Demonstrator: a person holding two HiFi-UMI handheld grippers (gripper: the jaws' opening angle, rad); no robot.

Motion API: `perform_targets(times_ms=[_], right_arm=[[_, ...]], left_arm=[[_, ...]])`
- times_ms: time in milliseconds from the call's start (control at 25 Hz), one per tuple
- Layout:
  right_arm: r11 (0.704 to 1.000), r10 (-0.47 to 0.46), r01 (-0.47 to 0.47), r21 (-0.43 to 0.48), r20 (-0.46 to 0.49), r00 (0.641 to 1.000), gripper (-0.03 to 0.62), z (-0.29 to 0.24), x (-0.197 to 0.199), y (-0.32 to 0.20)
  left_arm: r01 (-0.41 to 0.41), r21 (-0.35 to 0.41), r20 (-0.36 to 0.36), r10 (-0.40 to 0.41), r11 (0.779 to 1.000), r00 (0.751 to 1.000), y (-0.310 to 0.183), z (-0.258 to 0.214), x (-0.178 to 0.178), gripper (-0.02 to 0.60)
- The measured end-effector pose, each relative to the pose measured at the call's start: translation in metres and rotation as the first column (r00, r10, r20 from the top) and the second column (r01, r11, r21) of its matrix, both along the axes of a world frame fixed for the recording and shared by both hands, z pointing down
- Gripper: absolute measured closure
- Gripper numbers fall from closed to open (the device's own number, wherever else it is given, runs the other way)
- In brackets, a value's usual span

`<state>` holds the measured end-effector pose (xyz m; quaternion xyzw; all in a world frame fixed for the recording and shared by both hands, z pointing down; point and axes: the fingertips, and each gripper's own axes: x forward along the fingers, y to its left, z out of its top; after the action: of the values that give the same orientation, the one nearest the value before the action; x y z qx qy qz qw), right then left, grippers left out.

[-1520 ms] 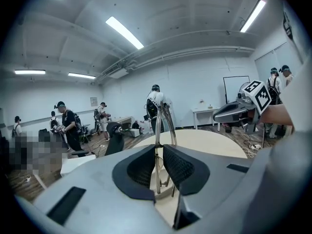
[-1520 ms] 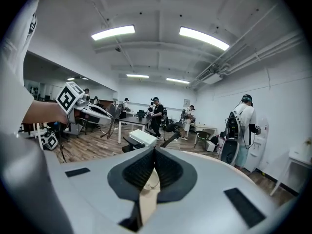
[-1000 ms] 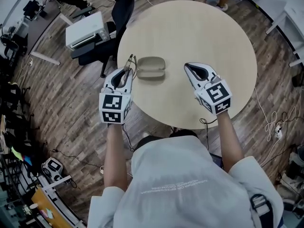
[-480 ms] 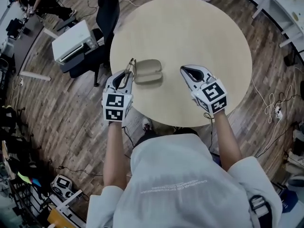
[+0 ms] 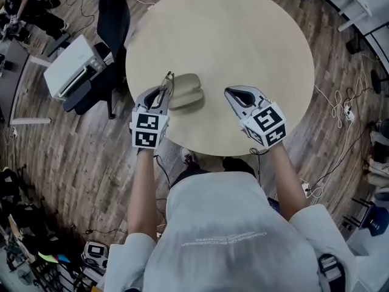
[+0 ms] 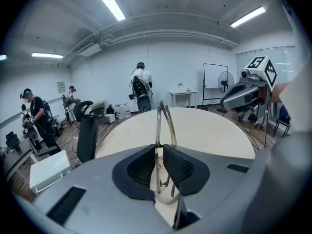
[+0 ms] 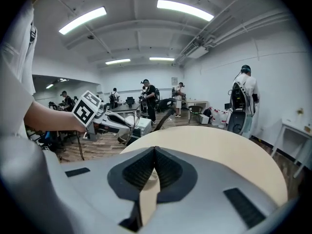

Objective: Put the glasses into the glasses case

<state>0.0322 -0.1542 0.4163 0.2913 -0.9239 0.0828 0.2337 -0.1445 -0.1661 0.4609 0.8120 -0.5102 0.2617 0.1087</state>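
Now lower: left gripper [image 5: 163, 90] with glasses [image 5: 168, 79].

Room, seen from above and from desk level. A round, pale wooden desk [image 5: 243, 35] stands on a floor [image 5: 73, 175] of grey-brown planks. To its left are a black chair [image 5: 115, 23] and a white box-like unit [image 5: 70, 66]; to its right lie loose cables [image 5: 338, 109]. The walls [image 6: 185, 62] are white, and strip lights [image 6: 109, 1] run along the ceiling. By the far wall stand a whiteboard [image 6: 215, 79], a fan [image 6: 237, 77] and a small white table [image 6: 183, 93]. Several people [image 6: 141, 84] stand in the background.
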Motion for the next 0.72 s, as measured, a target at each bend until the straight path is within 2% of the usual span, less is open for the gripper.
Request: perform_targets(times_ms=[200, 440, 720], right_arm=[[0.995, 0.072, -0.071, -0.066, 0.010, 0.997, 0.594, 0.017, -0.001, -0.006], [0.993, 0.070, -0.074, -0.093, -0.046, 0.997, 0.594, 0.040, -0.011, -0.010], [0.985, 0.092, -0.102, -0.139, -0.075, 0.993, 0.594, 0.064, -0.004, -0.009]], left_arm=[[-0.068, -0.052, 0.016, 0.069, 0.996, 0.997, -0.011, 0.027, 0.007, 0.529], [-0.119, -0.116, 0.016, 0.122, 0.986, 0.992, -0.023, 0.062, 0.008, 0.529], [-0.160, -0.158, 0.021, 0.166, 0.974, 0.986, -0.026, 0.094, 0.022, 0.529]])
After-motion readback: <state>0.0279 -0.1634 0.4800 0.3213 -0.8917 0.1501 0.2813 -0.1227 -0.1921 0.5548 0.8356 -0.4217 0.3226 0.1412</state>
